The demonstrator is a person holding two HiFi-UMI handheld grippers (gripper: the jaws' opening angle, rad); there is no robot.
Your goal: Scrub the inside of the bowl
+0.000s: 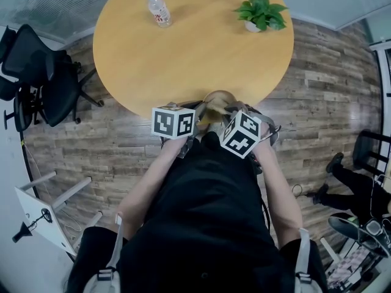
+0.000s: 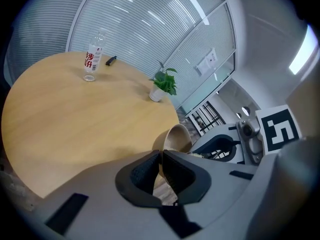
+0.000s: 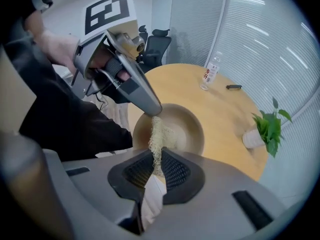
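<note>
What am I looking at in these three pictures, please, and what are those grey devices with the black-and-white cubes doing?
There is no robot here. A person holds a hand-held clamp with two jaws, called a gripper, in each hand, and the patterned cubes are part of the grippers. One picture comes from a camera on the person's head, looking down. The other two come from cameras riding on each gripper, looking along its jaws. On the round wooden table stand a water bottle and a small potted plant. The left gripper is clamped on the rim of a tan bowl, held tilted at the table's near edge. The right gripper is shut on a pale fibrous scrubber that reaches into the bowl.
</note>
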